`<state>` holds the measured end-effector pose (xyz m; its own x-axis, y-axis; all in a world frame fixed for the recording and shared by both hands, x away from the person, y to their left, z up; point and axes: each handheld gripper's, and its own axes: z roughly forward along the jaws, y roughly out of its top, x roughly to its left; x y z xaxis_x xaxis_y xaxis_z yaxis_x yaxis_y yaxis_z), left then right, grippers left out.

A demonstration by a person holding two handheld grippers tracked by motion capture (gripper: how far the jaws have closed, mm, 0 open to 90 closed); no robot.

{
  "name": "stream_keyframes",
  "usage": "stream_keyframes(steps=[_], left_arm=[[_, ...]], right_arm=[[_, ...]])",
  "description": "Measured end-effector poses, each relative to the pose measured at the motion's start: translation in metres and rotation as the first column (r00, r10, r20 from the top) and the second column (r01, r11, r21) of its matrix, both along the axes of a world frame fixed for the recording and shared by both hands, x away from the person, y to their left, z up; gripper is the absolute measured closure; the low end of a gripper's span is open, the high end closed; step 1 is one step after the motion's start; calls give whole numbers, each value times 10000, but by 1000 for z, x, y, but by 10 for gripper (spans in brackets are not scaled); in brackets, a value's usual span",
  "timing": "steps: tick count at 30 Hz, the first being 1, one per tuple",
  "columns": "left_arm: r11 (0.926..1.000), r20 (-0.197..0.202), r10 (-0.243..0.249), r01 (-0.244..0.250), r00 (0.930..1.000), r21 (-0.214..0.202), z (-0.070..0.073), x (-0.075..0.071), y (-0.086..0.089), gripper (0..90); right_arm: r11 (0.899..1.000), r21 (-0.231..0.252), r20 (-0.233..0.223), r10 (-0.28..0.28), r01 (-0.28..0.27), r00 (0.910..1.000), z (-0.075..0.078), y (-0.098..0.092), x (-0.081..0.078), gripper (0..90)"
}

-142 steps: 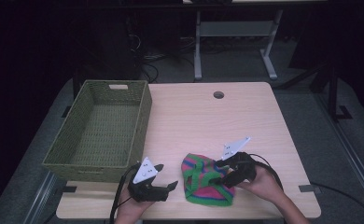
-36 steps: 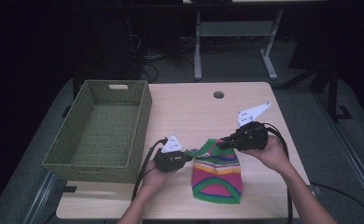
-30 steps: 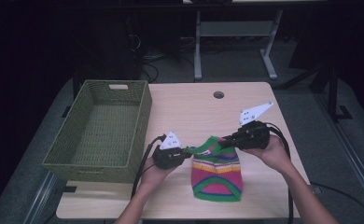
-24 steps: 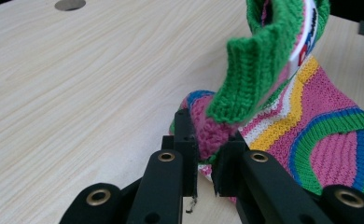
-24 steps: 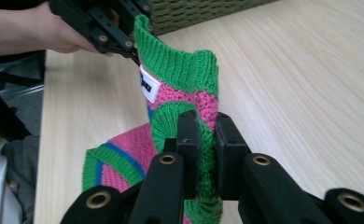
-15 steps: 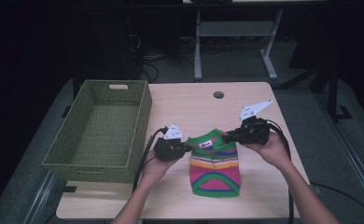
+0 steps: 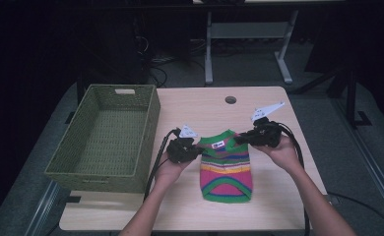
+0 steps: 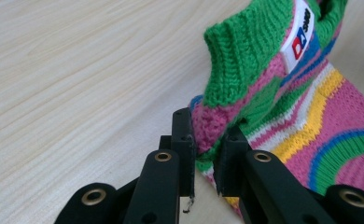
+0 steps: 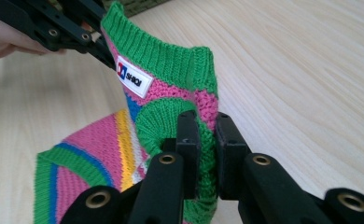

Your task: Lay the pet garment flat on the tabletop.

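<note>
A small knitted sweater point(image 7: 227, 167) with green, pink, yellow and blue stripes lies spread on the table, its collar toward the far side. My left gripper point(image 7: 200, 151) pinches its left shoulder. In the left gripper view the jaws point(image 8: 207, 140) have just been opening slightly, with the knit point(image 8: 287, 93) still clamped between them. My right gripper point(image 7: 239, 139) is shut on the right shoulder. In the right gripper view it point(image 9: 207, 135) grips a green armhole edge of the sweater point(image 9: 161, 60), whose collar is lifted, and the left gripper point(image 9: 73, 28) shows beyond.
A green woven basket point(image 7: 150, 123) stands empty at the table's left side, close to my left hand. The wooden table point(image 7: 205, 103) has a round cable hole point(image 7: 231, 100) near its far edge. Desk legs and cables stand on the floor beyond.
Both grippers have carried the sweater's shoulders farther from the person and a little apart. The sweater, bunched up near the front edge earlier, now lies stretched out flat.
</note>
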<state>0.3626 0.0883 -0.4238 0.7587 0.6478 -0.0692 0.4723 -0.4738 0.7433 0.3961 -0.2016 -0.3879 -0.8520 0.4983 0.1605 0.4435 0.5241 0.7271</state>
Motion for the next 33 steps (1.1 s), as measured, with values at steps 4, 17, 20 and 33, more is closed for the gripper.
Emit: stream_keyframes(steps=[4, 17, 20, 33], left_arm=[[9996, -114, 285, -286, 9995, -22, -6, 7, -2, 802], [9984, -346, 542, -548, 9979, -148, -9, 19, -7, 799], [9986, -301, 521, -522, 9982, -47, -9, 21, -9, 797], [9974, -444, 708, -711, 9965, -66, -14, 31, -8, 798]], right_arm=[[9998, 35, -97, -199, 199, 9998, -7, 0, 7, 820], [9973, 10, -245, -739, 740, 9970, -20, -3, 18, 816], [9964, 61, -305, -844, 846, 9960, -22, -5, 20, 813], [9931, 73, -253, -1168, 1170, 9928, -27, -5, 25, 811]])
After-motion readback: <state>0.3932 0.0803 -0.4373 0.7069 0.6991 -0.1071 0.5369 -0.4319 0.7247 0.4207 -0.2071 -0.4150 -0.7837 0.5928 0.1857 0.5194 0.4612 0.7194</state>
